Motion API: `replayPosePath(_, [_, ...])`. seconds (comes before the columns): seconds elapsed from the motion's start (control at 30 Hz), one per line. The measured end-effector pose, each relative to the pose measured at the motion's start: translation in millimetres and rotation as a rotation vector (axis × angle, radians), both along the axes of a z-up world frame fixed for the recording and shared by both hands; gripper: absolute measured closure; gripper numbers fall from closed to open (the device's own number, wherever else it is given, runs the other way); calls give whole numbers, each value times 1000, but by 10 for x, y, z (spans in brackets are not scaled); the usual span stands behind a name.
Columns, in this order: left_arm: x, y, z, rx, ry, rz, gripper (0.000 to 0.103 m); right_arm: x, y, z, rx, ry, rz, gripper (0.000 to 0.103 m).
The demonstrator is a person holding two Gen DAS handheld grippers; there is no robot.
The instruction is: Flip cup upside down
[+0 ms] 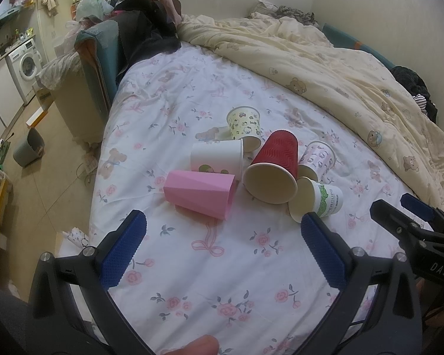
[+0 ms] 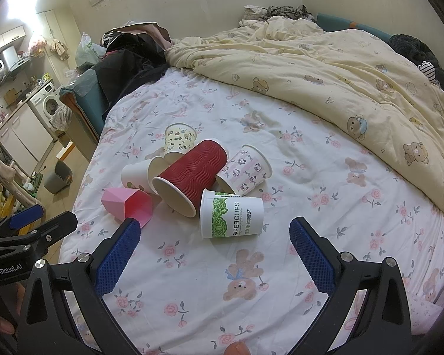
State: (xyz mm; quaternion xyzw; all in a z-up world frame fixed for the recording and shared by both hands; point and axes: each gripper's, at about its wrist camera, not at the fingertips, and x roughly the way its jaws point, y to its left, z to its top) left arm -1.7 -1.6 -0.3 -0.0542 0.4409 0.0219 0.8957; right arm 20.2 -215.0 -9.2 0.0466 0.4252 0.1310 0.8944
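Between the spread fingers of the left gripper nothing is being held; the right gripper is likewise gaping wide and empty. Ahead, six cups are lying tumbled on the floral bedsheet: pink cup nearest, red cup leaning across white cup, green-banded cup touching it. Beyond, a yellow quilt is lying bunched.

Six cups lie clustered on their sides on the floral bed sheet: ribbed red paper cup, faceted pink plastic cup, plain white, green-leaf "PAPERCUPS", yellow cartoon-print, pink kitten-print.
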Motion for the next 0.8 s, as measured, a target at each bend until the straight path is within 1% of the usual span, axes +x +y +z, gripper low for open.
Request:
replayPosePath(0.47, [13, 53, 6, -15, 2, 28, 0, 23, 25, -40, 6, 18, 3, 0])
replayPosePath(0.53, [23, 89, -16, -12, 16, 42, 0, 33, 30, -53, 8, 24, 5, 0])
replayPosePath(0.67, [76, 178, -52, -38, 61, 61, 0, 60, 68, -90, 1, 44, 12, 0])
replayPosePath(0.77, [190, 231, -15, -37, 111, 42, 0, 146, 105, -72, 4, 77, 34, 0])
replayPosePath(0.8, [222, 245, 24, -36, 112, 31, 0, 211, 135, -53, 3, 94, 51, 0])
